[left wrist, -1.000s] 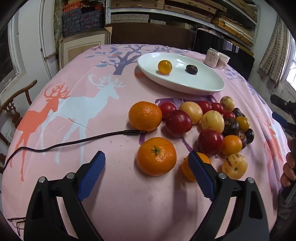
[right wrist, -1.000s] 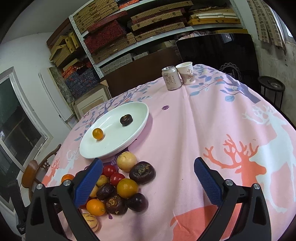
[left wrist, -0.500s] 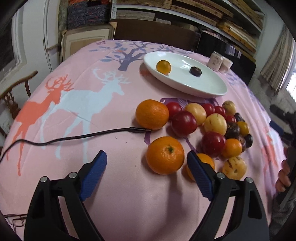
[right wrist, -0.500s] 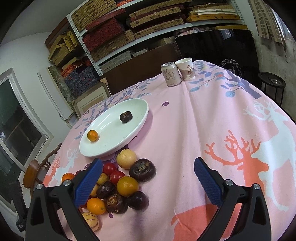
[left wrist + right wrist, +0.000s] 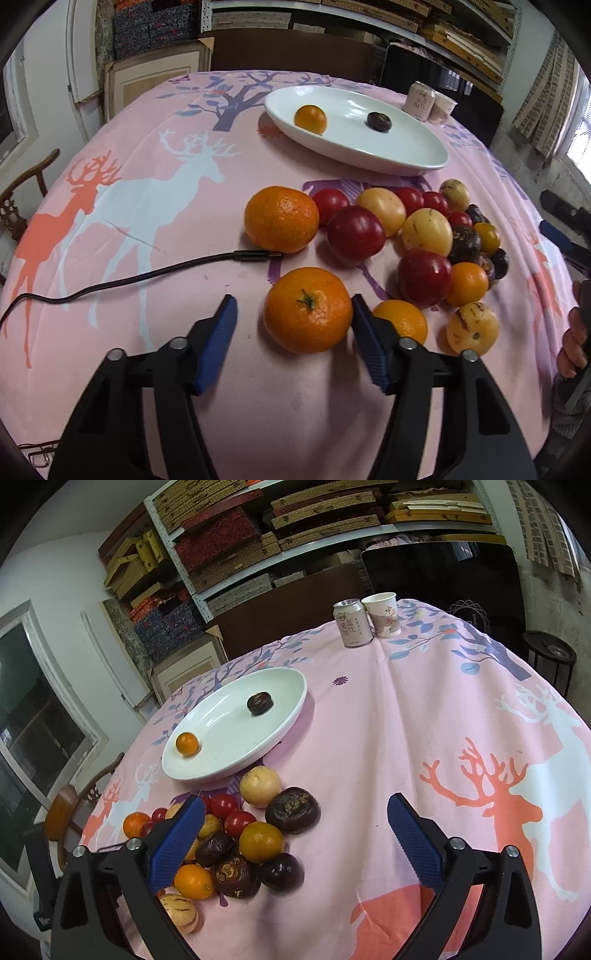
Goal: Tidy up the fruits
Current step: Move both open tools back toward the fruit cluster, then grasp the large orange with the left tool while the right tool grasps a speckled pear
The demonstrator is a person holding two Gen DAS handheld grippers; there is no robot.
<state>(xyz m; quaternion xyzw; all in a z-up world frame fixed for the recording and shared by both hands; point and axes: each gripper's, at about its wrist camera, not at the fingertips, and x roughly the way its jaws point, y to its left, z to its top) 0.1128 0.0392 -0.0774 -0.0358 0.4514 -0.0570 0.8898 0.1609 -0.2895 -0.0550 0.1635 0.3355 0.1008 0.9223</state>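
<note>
The near mandarin (image 5: 307, 310) sits on the pink deer-print bench (image 5: 155, 206) with its green stem (image 5: 307, 300) turned up and slightly toward the camera; it is squat, its broad axis lying flat on the cloth. It lies between the blue pads of the left tongs (image 5: 291, 338), whose jaws are closing around it: the right pad seems to touch its side, though the rounded view makes that hard to confirm, and the left pad stands clear. Just beyond the near mandarin lies a black cable plug (image 5: 255, 255), and past that a second mandarin (image 5: 281, 219). To the right of the near mandarin the mixed fruit pile (image 5: 424, 236) spreads out, red, yellow, orange and dark fruits touching one another. Farther back from the near mandarin, the white oval plate (image 5: 406, 155) holds a small orange fruit (image 5: 310, 119) and a dark fruit (image 5: 379, 120), well apart. A drink can (image 5: 352, 623) and paper cup (image 5: 382, 615) stand beyond the plate. The right tongs (image 5: 295, 843) hang wide apart with nothing between them, over the cloth beside the pile.
</note>
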